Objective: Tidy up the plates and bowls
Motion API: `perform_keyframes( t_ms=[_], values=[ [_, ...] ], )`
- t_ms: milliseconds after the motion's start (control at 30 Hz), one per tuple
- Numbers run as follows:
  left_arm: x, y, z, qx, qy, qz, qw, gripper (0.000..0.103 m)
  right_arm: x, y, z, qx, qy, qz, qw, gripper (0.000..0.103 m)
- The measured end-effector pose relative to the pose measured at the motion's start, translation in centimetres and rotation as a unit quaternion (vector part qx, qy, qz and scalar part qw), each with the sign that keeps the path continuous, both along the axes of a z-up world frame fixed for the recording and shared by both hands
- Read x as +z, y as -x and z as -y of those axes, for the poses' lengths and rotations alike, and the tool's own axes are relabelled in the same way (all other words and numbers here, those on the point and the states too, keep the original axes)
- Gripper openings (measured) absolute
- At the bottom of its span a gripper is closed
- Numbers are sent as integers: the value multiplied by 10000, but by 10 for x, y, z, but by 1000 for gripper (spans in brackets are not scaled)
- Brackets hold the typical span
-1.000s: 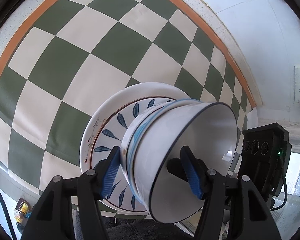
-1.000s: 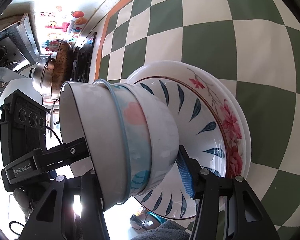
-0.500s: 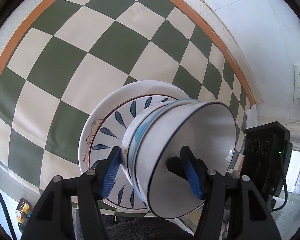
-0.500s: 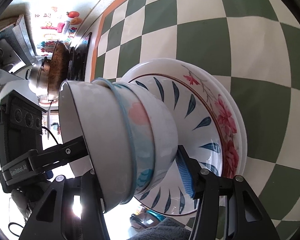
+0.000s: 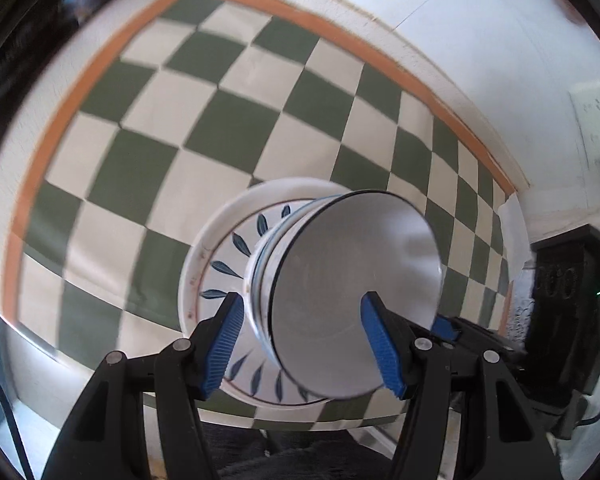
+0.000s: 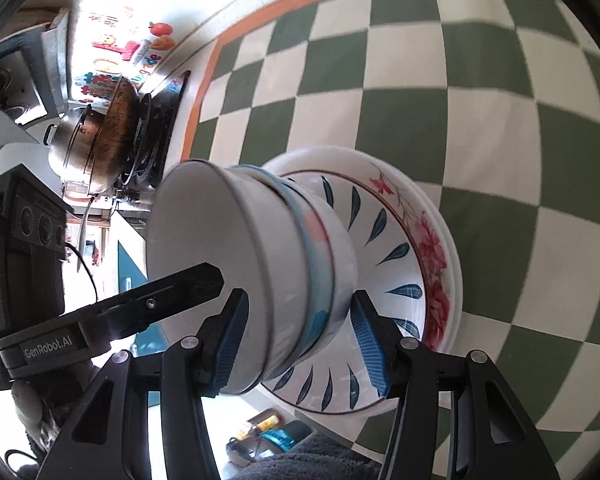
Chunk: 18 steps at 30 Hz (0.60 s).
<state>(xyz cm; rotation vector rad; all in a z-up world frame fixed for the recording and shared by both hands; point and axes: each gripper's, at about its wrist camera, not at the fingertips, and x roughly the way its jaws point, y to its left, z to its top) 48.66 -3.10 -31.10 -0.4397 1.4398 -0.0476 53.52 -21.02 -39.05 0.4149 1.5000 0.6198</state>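
A stack of nested white bowls (image 5: 340, 280) (image 6: 260, 240), one with a blue rim, is gripped from two sides. My left gripper (image 5: 304, 340) is shut on its wall, one pad inside the top bowl and one outside. My right gripper (image 6: 296, 336) is shut on the opposite wall in the same way. Beneath the bowls lie stacked plates (image 5: 216, 256) (image 6: 412, 240), the upper with blue leaf marks, the lower with red flowers. The bowls seem to hang just above the plates. In the right wrist view a finger of the left gripper (image 6: 180, 284) reaches over the top bowl's rim.
The plates sit near the front edge of a table with a green and white chequered cloth (image 5: 140, 160) with an orange border. A stove with a wok (image 6: 100, 132) stands beyond the table's end. A white wall with a socket (image 5: 592, 108) lies behind. Small items (image 6: 260, 426) lie on the floor.
Both grippers have risen with the bowl stack held between them. The cloth and the plates look smaller and farther away, and the latest frames are motion-blurred.
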Motion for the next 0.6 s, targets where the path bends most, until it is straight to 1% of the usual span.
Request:
perform_keyframes(
  t_ms=[67,133,167,233,267,300,333,367,400,433,467,500,533,600],
  values=[
    [12,5,0,-85,-156,177,9997,58,14,6,3,-51,36,119,9999,56],
    [28,13,0,-201,-417,394,9982,58,29,13,6,-79,139,269,9995,56],
    [33,16,-1,-240,-510,478,9973,59,39,18,7,-100,272,397,9988,56],
    [49,27,-2,-325,-851,721,9932,60,55,28,8,-165,512,610,9967,57],
    [54,31,-3,-368,-956,808,9915,60,64,35,9,-223,620,729,9952,58],
    [61,36,-4,-420,-1089,925,9888,60,73,42,10,-279,779,846,9930,67],
    [70,43,-4,-468,-1243,1067,9854,63,82,47,9,-321,897,965,9908,72],
    [75,45,-4,-547,-1327,1174,9827,76,90,55,9,-383,1032,1094,9879,83],
    [81,50,-5,-597,-1450,1287,9792,86,102,65,9,-490,1298,1284,9820,88],
    [88,56,-5,-640,-1584,1403,9753,99,110,72,5,-562,1453,1432,9774,89],
    [93,60,-5,-671,-1652,1491,9726,101,119,80,5,-641,1579,1586,9725,91],
    [99,66,-6,-690,-1724,1586,9697,101,131,90,5,-778,1723,1815,9650,94],
    [106,72,-7,-694,-1788,1676,9670,102,141,98,5,-869,1788,1956,9603,95],
    [117,84,-9,-703,-1791,1823,9642,102,160,116,6,-1070,1926,2225,9497,98]
  ],
)
